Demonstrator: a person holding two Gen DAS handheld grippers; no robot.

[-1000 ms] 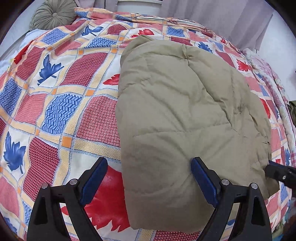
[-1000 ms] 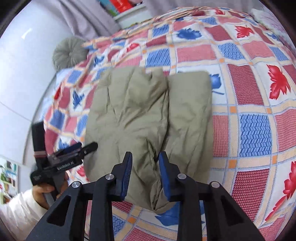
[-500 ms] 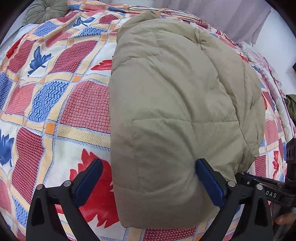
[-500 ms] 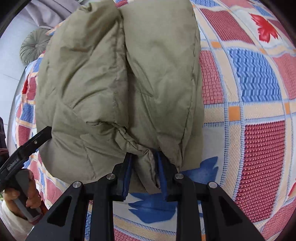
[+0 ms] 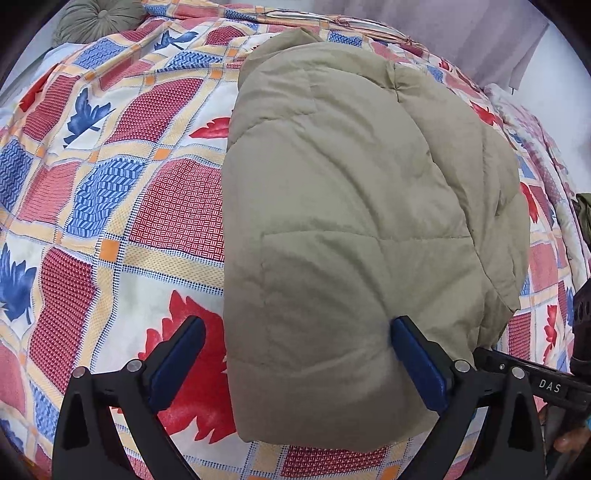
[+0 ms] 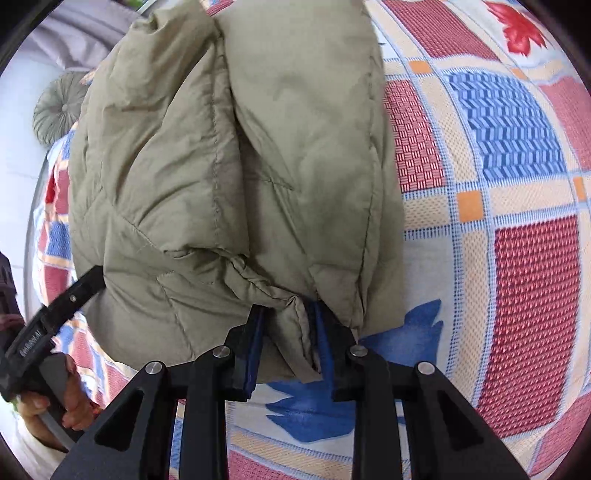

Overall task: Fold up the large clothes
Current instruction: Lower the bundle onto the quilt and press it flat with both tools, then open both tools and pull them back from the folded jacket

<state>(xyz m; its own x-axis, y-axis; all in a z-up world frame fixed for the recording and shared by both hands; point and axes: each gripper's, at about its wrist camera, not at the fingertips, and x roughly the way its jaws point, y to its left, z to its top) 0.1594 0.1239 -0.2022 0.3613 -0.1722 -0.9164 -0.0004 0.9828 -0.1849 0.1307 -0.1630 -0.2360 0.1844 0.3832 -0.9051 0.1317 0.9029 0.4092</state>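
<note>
A folded olive-green padded jacket (image 5: 351, 206) lies on the patterned bedspread (image 5: 122, 206). My left gripper (image 5: 295, 354) is open, its blue-padded fingers straddling the jacket's near edge without pinching it. In the right wrist view the jacket (image 6: 229, 147) fills the upper left. My right gripper (image 6: 288, 339) is shut on a bunched fold of the jacket's near hem. The left gripper's body (image 6: 55, 314) and the hand that holds it show at the lower left there. The right gripper's body (image 5: 535, 380) shows at the lower right of the left wrist view.
A round green cushion (image 5: 96, 18) lies at the head of the bed, also seen in the right wrist view (image 6: 59, 107). A grey curtain (image 5: 461, 29) hangs behind. Bedspread squares extend to the left of the jacket and to its right (image 6: 517, 184).
Both grippers have moved closer to the jacket. My right gripper has closed on the jacket's near hem. My left gripper stays open around the near edge.
</note>
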